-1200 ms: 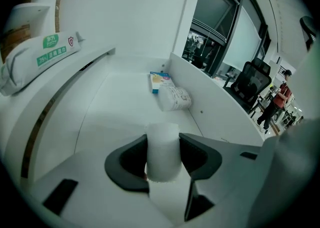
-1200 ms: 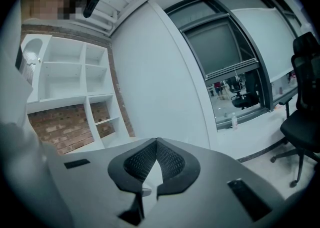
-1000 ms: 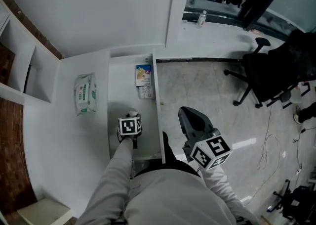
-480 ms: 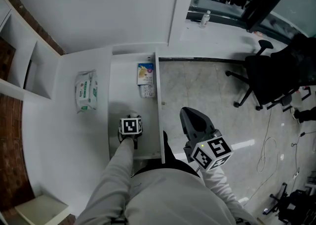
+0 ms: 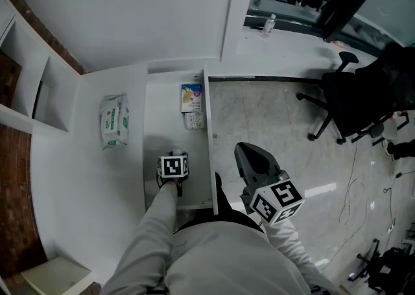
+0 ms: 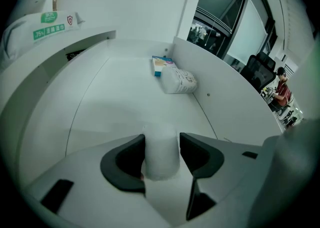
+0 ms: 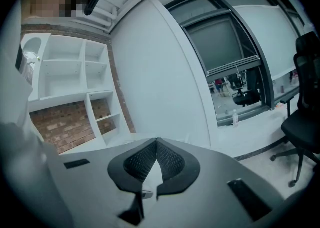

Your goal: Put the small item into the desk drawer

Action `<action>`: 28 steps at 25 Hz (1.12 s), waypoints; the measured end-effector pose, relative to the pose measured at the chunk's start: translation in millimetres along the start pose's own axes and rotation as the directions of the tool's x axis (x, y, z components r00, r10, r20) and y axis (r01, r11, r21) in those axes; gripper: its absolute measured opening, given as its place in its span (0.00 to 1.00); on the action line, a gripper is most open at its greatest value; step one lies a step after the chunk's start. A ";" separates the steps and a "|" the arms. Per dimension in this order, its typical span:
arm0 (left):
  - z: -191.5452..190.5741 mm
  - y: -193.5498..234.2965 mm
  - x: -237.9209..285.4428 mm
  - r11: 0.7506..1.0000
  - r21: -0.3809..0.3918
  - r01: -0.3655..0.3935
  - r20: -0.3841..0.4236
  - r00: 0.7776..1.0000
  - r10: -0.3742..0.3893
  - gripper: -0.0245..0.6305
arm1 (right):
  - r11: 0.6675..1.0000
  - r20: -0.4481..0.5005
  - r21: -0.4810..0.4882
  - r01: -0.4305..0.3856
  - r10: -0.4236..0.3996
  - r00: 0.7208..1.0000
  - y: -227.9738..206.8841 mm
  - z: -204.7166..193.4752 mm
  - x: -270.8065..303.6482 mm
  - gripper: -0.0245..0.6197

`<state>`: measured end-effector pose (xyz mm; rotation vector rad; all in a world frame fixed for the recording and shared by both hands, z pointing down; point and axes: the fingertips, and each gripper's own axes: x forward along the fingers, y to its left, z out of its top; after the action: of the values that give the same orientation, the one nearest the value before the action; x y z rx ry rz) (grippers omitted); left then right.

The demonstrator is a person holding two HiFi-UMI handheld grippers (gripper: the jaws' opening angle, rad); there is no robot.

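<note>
— Left tool (image 6: 162, 136) is down inside the open drawer (image 5: 162, 102), low centre of the head view, and its jaws have just been opening!
— What's between them?
— The small white item (image 6: 161, 161), standing upright on the drawer bottom, right in the gap. One pad looks to be at its side and the other shows a sliver of space. So the tool stands wide around it, not squeezing.
— And the right tool (image 7: 156, 142)?
— Held out over the pale room floor (image 5: 279, 118), right of the drawer's side wall, jaws closed together with nothing in them.
— Anything else in that drawer?
— Toward the back there's a blue and yellow packet (image 5: 190, 97) with a white pouch (image 5: 192, 119) touching it just in front. Both are against the right wall, well apart from the item. Left of the drawer, a pack of wipes (image 5: 113, 122) lies on the white counter (image 5: 84, 177).
</note>
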<state>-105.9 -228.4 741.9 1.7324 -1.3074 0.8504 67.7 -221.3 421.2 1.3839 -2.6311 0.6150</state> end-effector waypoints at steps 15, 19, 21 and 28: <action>73.3 -16.9 -76.5 0.997 0.036 0.063 0.307 0.949 -0.071 0.40 | 0.999 0.010 0.010 -0.039 0.039 0.999 15.3 -2.0 1.6 0.08; 105.1 -22.5 -111.4 0.996 0.048 0.079 0.412 0.906 -0.091 0.40 | 0.999 0.020 0.001 -0.053 0.053 0.998 21.5 1.1 1.4 0.08; 116.1 -25.9 -127.4 0.994 0.068 0.081 0.451 0.887 -0.103 0.40 | 0.998 0.024 0.003 -0.055 0.055 0.998 24.5 0.8 1.0 0.08; 136.3 -31.5 -175.4 0.990 0.134 0.038 0.542 0.834 -0.105 0.35 | 0.998 0.042 -0.010 -0.064 0.064 0.997 32.0 5.1 -2.5 0.08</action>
<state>-111.2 -266.8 520.8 2.2093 -1.5634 0.3934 43.7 -205.3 406.2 1.3297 -2.7170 0.5867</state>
